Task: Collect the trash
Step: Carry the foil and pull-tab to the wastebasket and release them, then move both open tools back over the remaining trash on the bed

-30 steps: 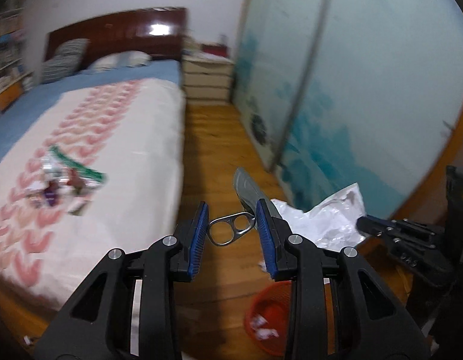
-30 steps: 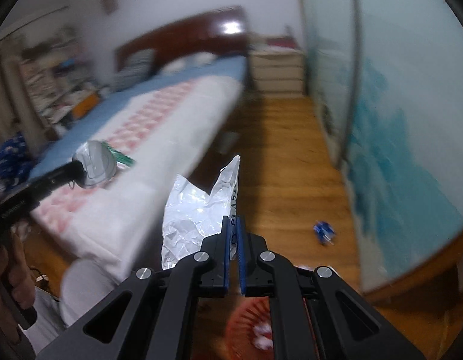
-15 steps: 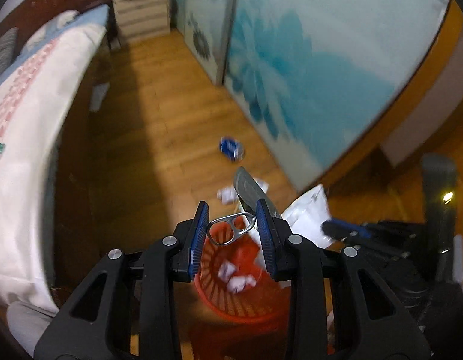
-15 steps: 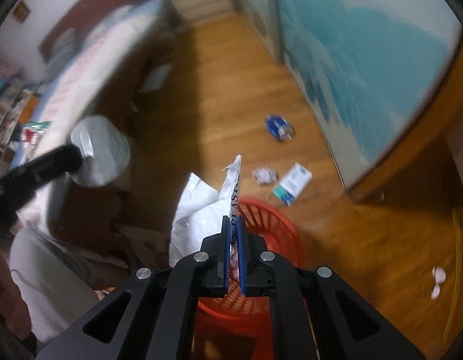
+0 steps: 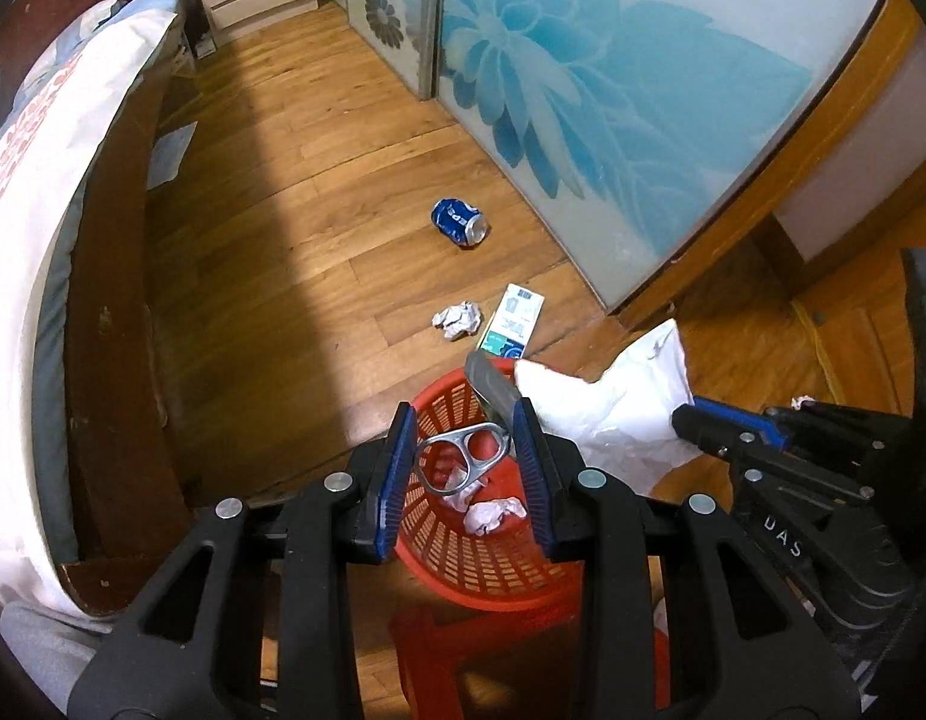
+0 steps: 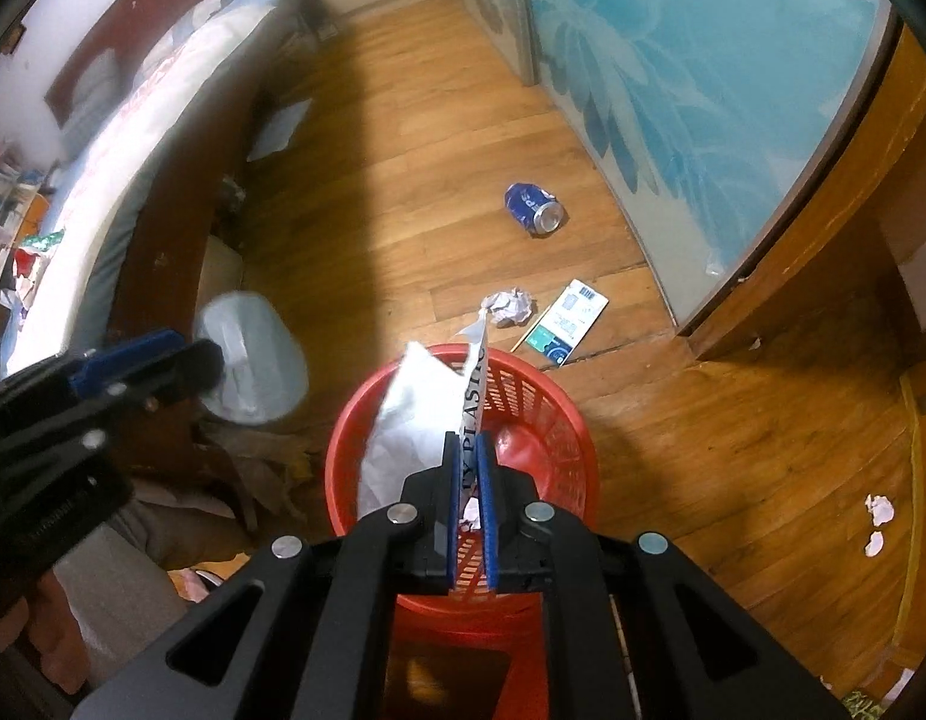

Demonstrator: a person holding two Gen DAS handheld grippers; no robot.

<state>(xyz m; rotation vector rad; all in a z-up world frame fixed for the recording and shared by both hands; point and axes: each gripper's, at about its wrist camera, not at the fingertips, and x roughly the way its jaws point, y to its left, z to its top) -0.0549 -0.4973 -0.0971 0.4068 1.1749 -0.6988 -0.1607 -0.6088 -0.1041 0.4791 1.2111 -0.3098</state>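
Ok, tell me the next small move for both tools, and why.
Probably let go: both loads hang over the red basket. The right tool is opening, the white plastic bag between its pads. The left tool, shut on the can lid, should likely open next.

We point both grippers steeply down. Our left gripper (image 5: 463, 450) holds its fingers (image 5: 396, 456) partly apart, clamping. Our right gripper (image 6: 470, 480) is opening its nearly closed fingers.

Warm indoor light, floor (image 5: 366, 192) bright mid-frame with a broad dark shadow band down the left. Heavy fisheye bending and black vignette at corners. Right wrist view soft, blurred at left edge.
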